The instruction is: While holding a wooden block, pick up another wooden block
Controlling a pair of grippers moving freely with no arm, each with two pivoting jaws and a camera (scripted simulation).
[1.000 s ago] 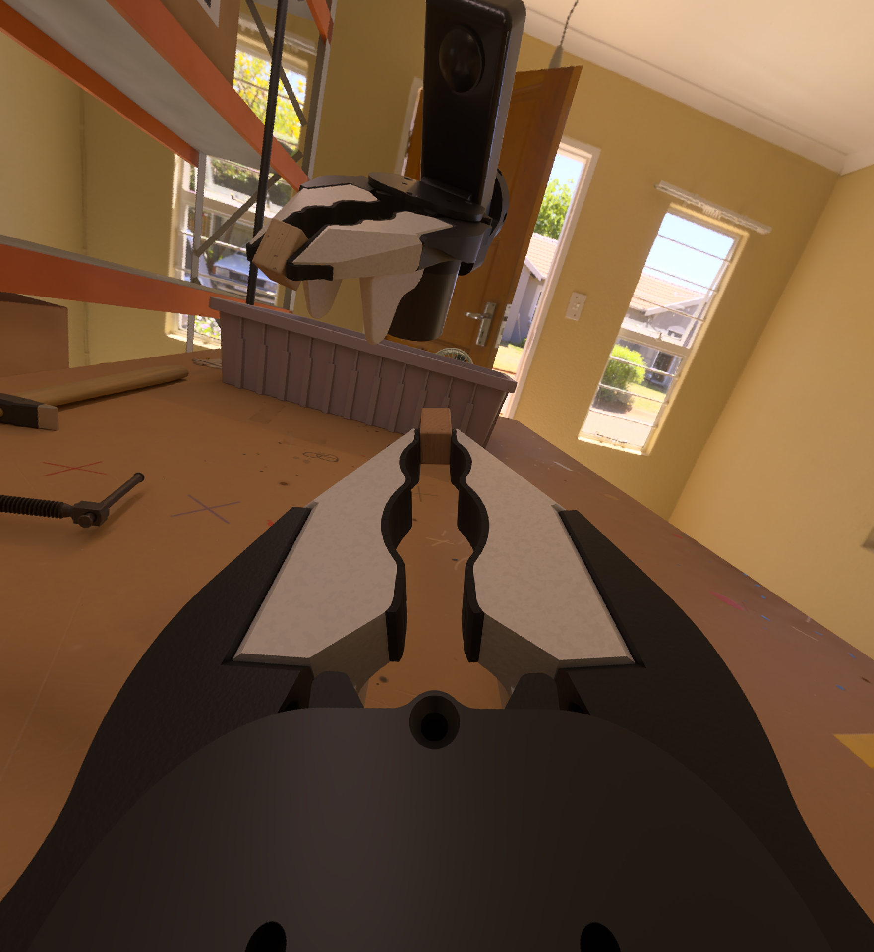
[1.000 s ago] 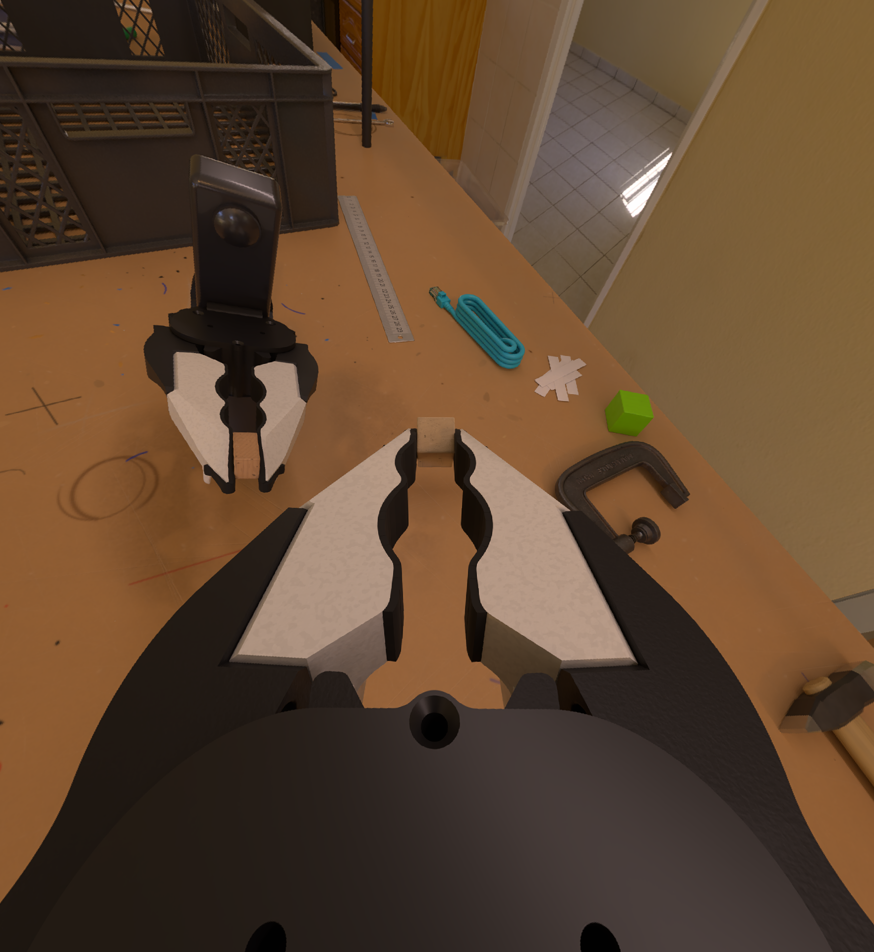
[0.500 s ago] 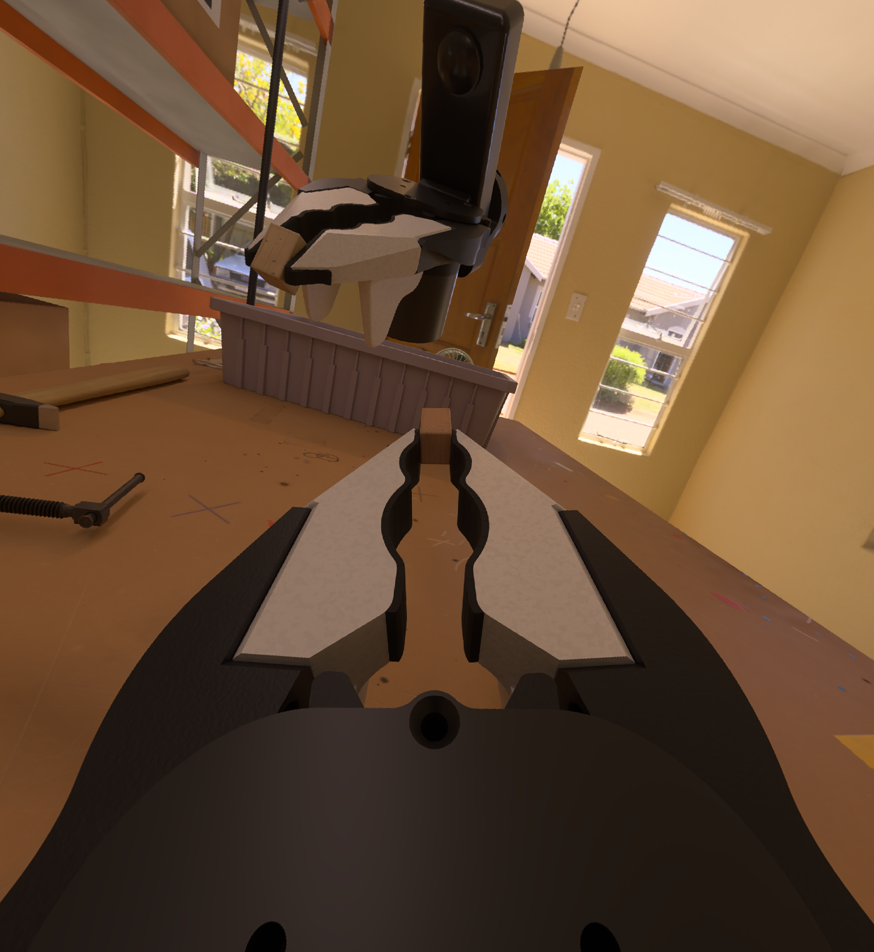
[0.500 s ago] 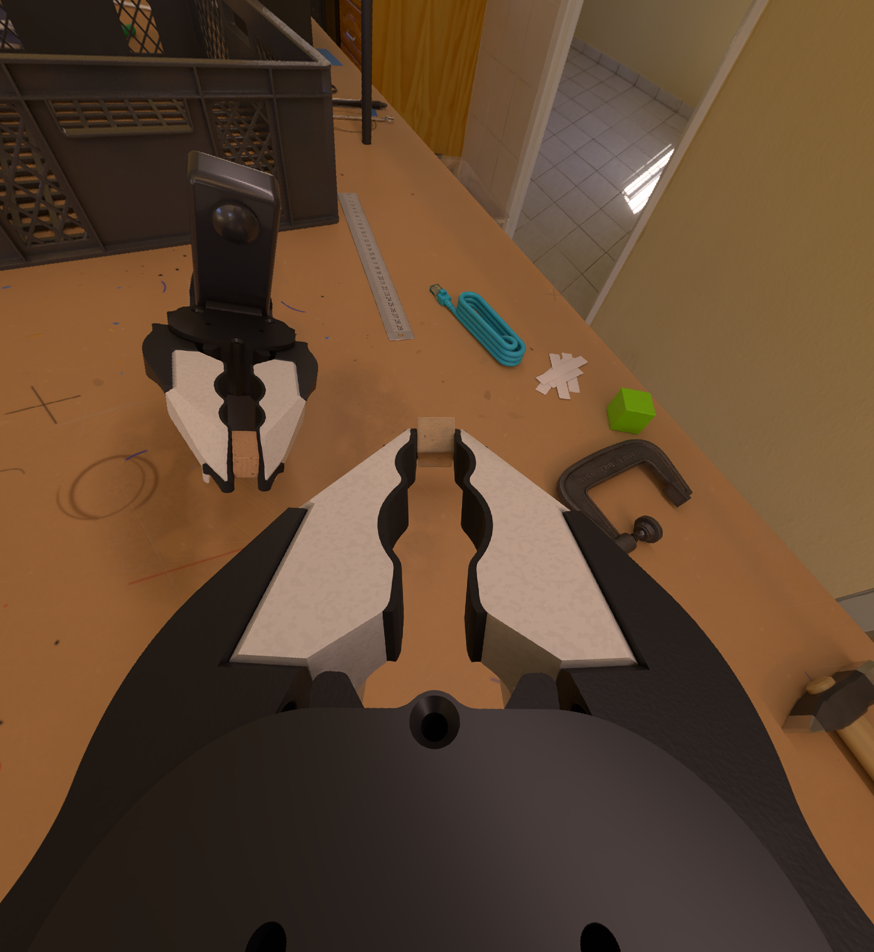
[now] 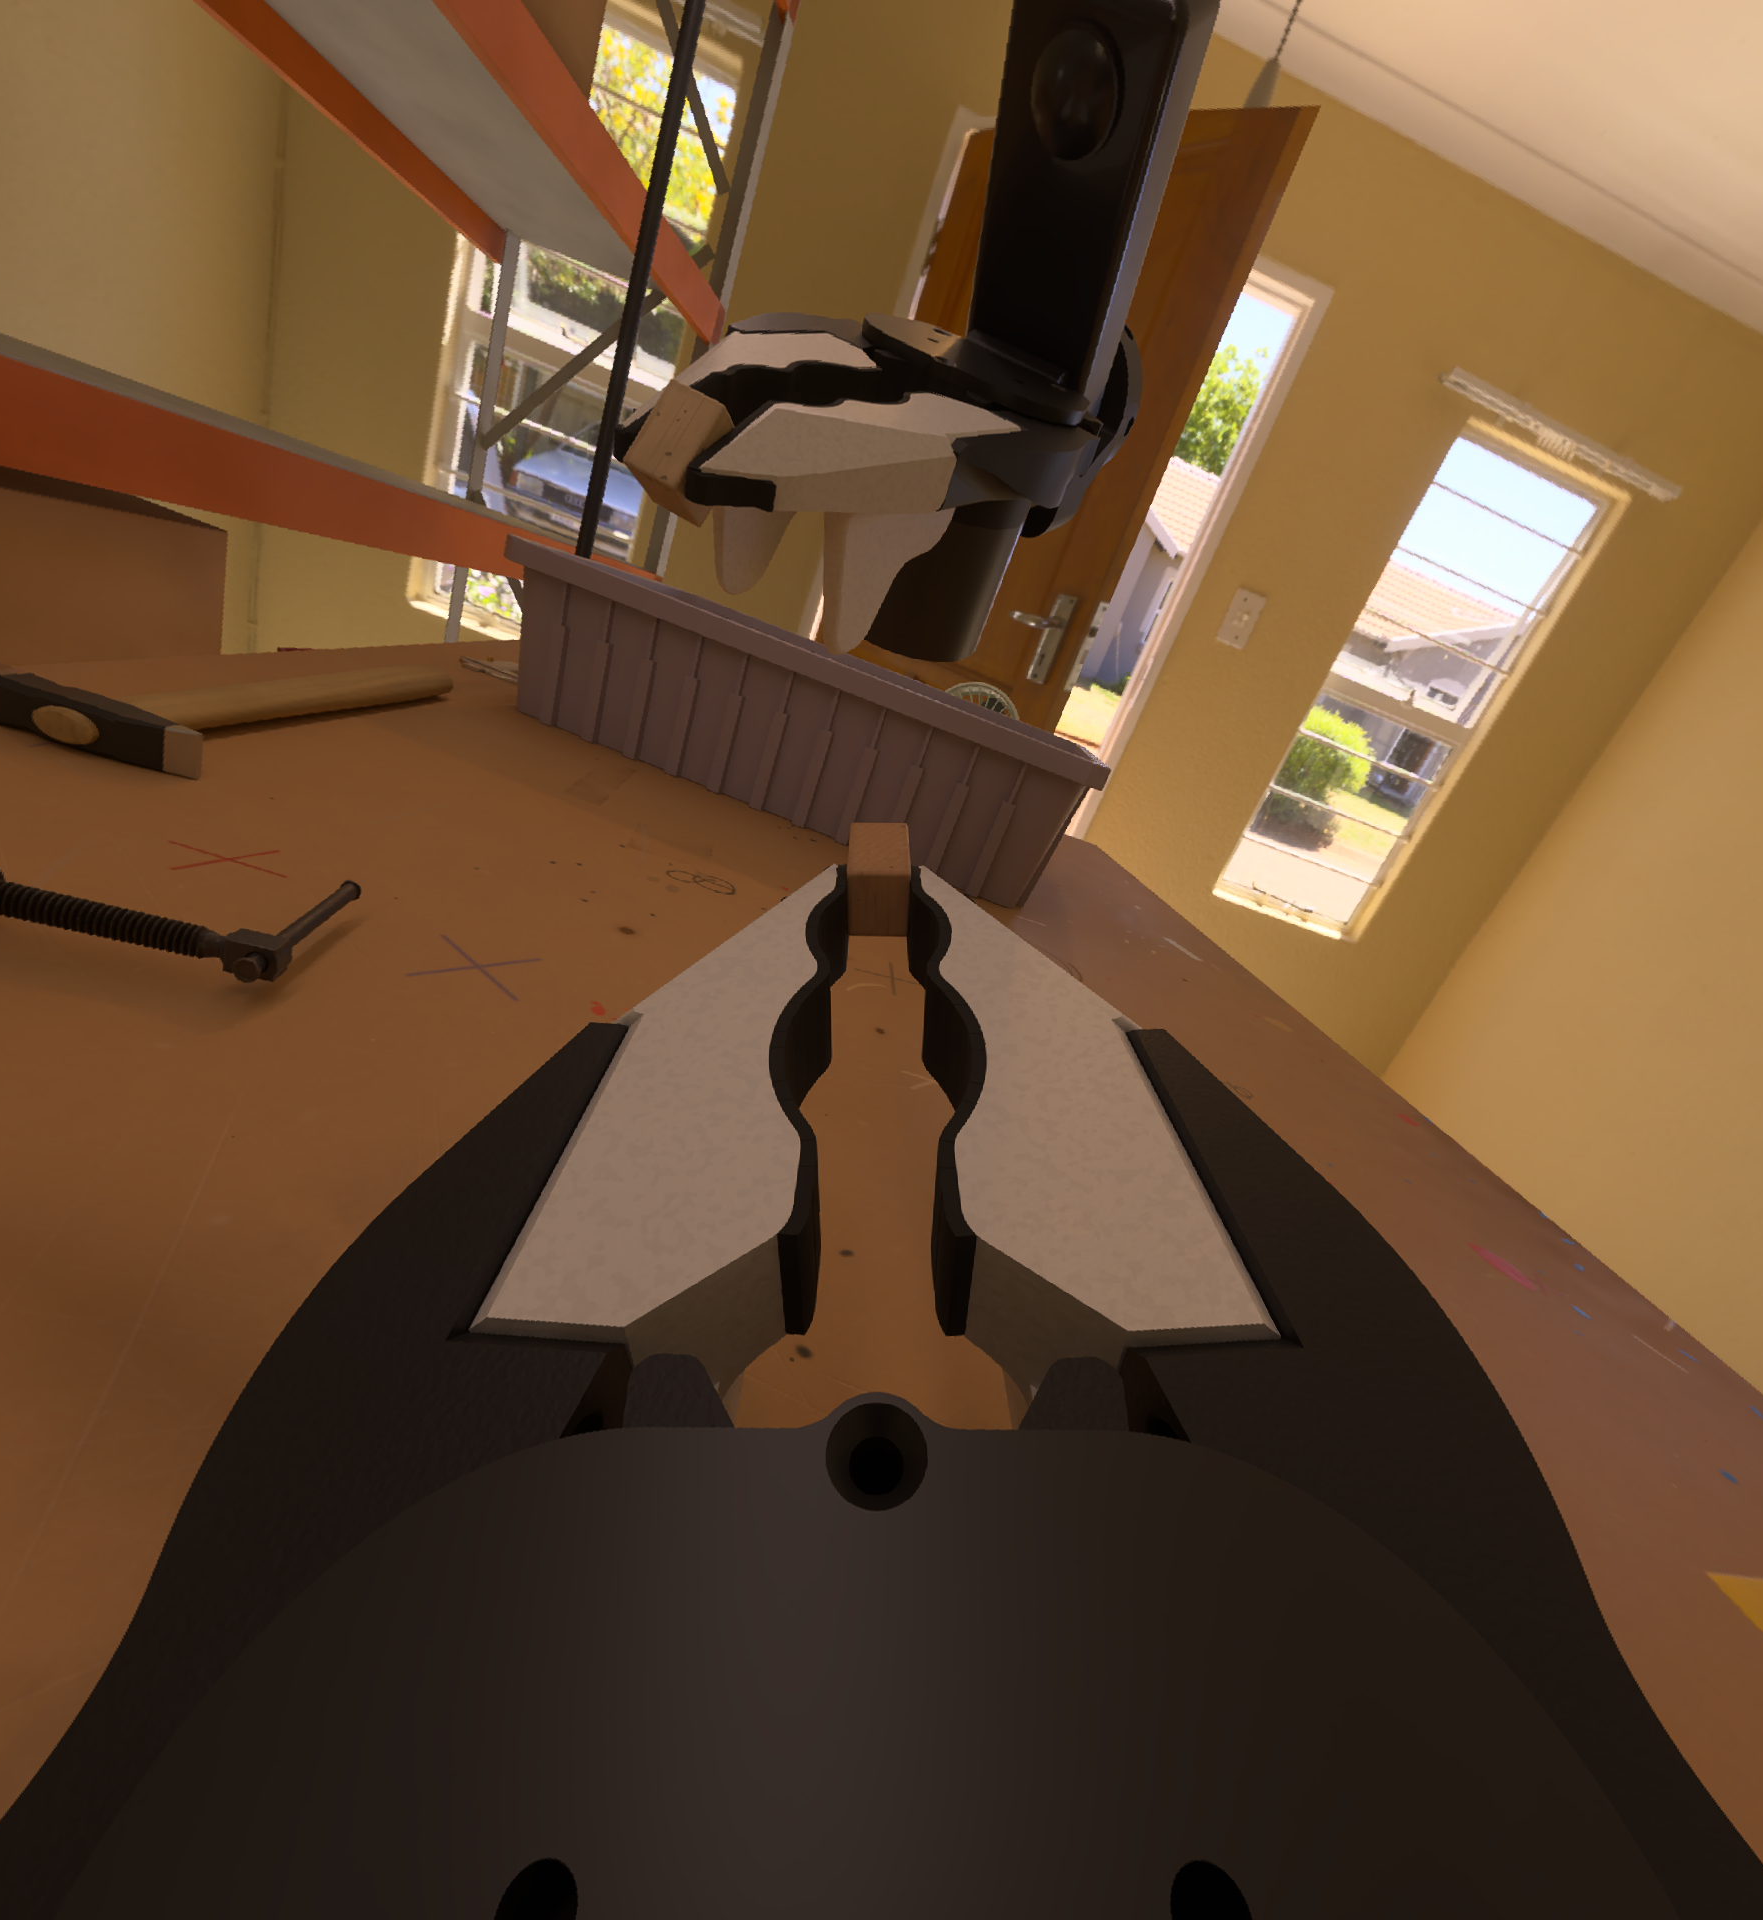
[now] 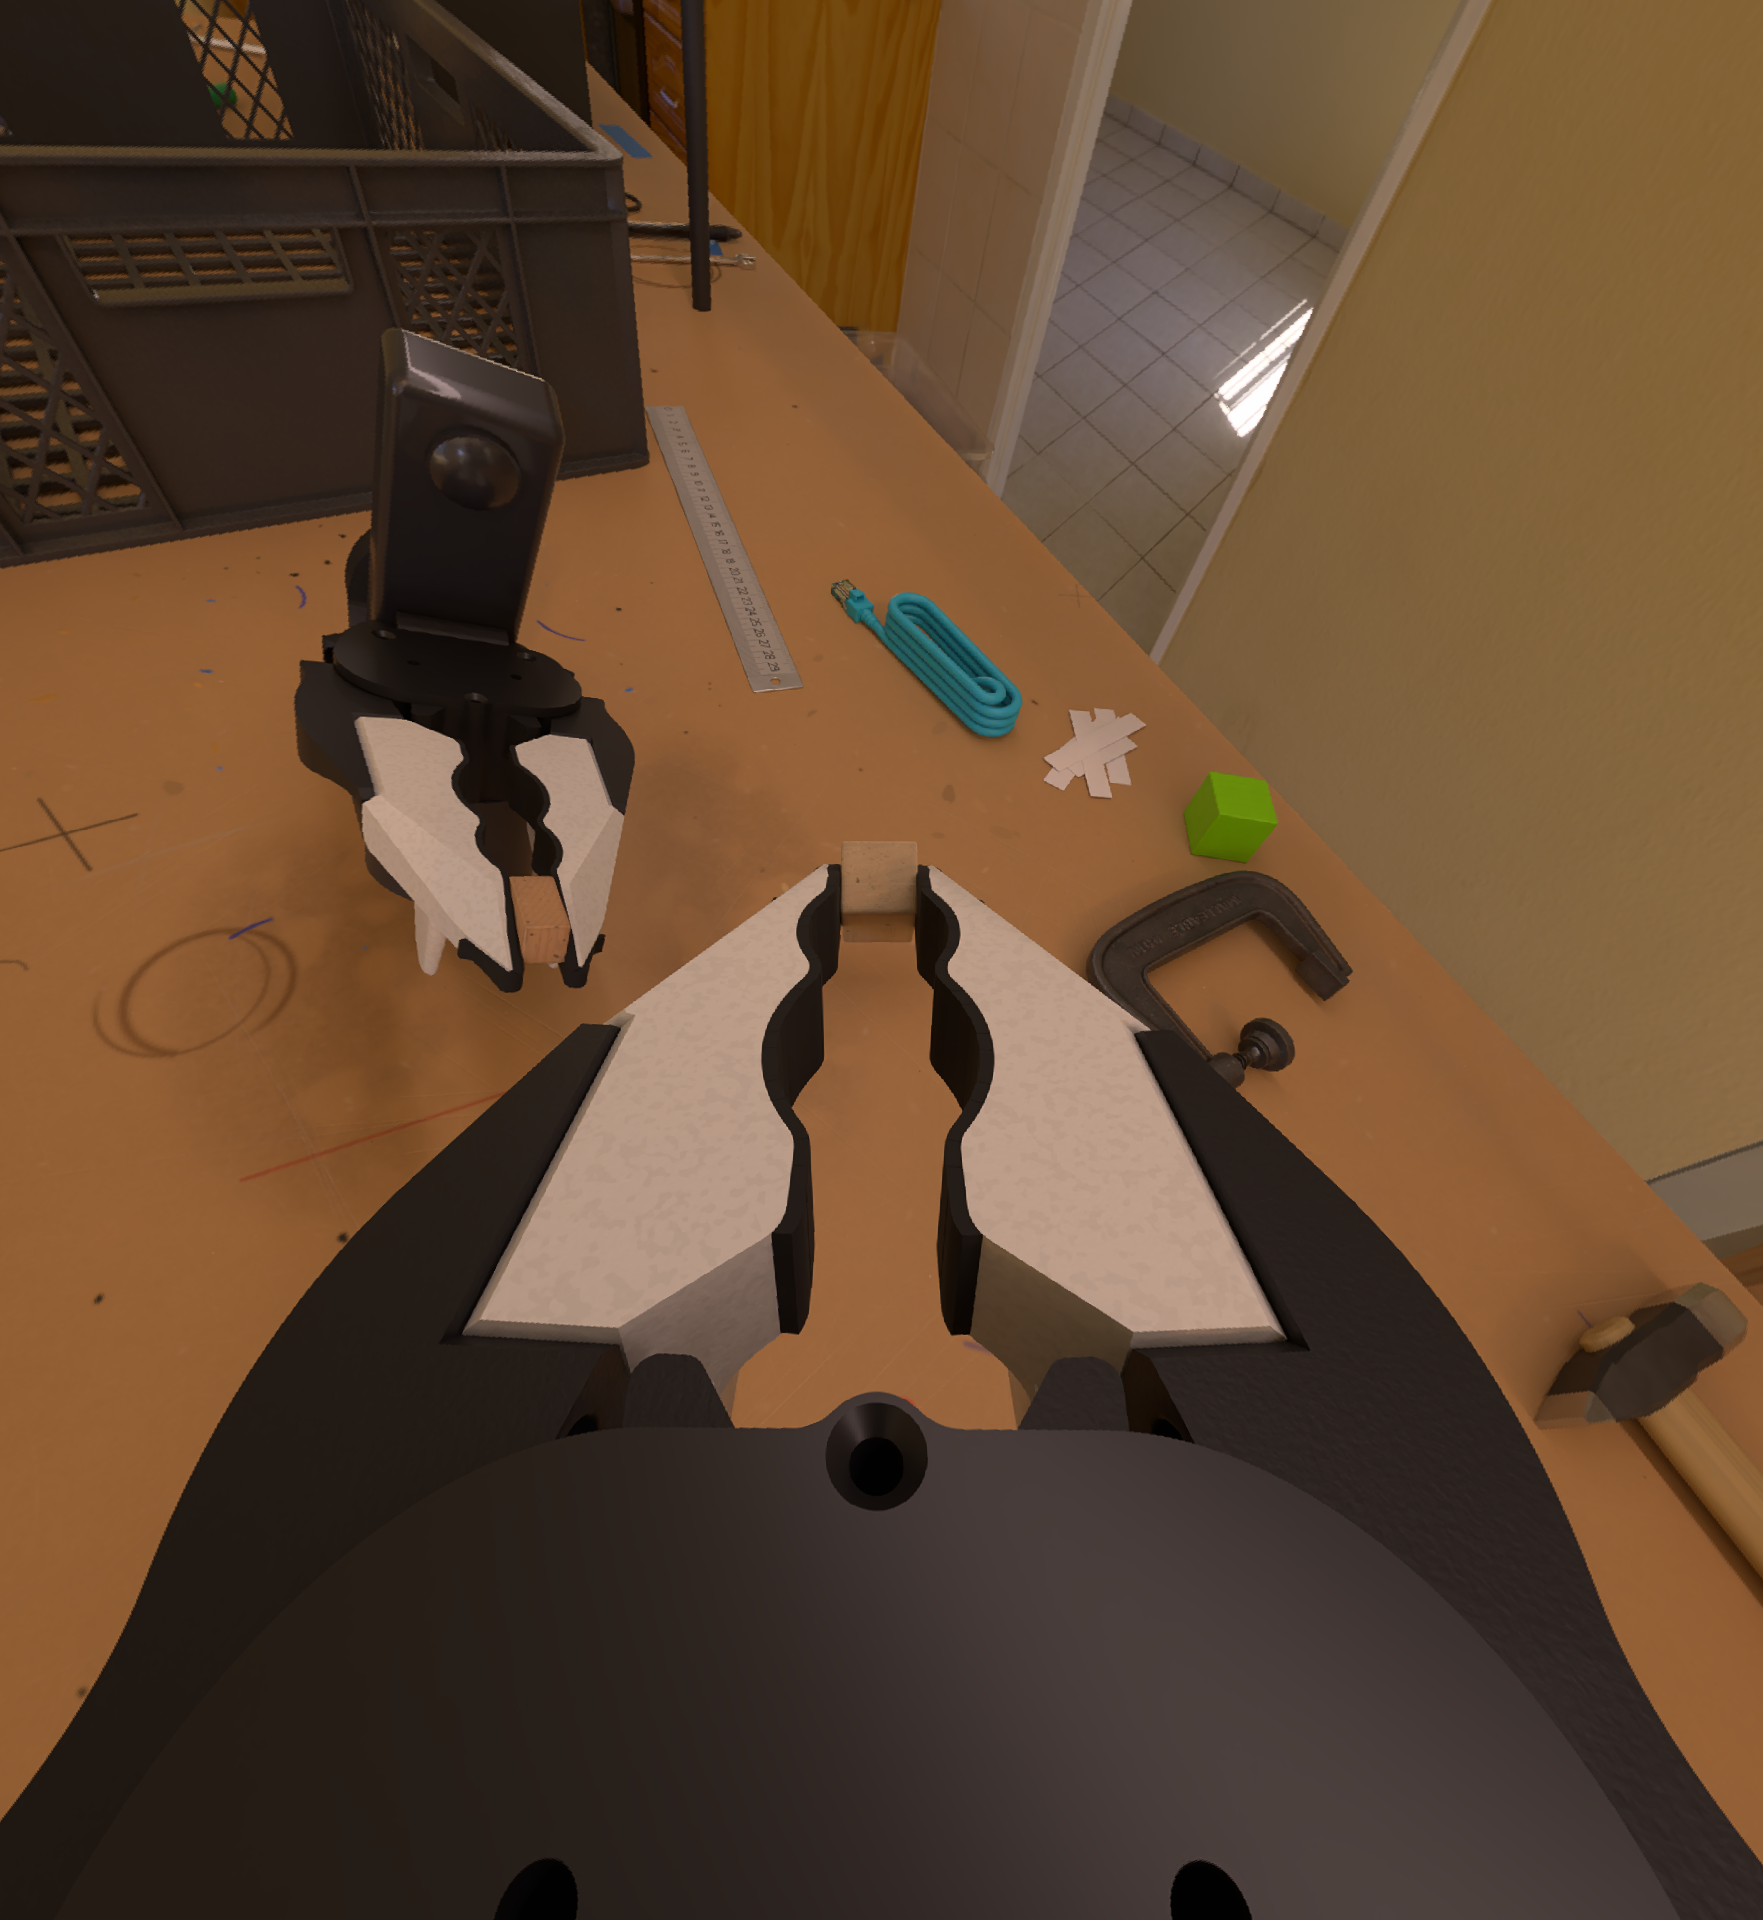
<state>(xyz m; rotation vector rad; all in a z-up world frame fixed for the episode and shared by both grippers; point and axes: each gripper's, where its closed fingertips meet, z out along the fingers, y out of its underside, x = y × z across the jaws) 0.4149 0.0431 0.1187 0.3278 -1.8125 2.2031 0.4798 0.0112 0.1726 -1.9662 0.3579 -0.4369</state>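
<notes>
Both your tongs are clamped on wooden blocks: left tongs [image 5: 879, 902] pinch one block [image 5: 878, 879] near the counter [image 5: 233, 1091], right tongs [image 6: 879, 906] pinch the other block [image 6: 878, 879] at the tips; a jolt could slip either.

Bright window daylight, sharp, wide-angle edge distortion

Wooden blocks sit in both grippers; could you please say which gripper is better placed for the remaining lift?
Left. The left gripper is shut on the lower wooden block with its tips close to the tabletop, so it probably needs raising; the right gripper holds the raised wooden block high up.
</notes>
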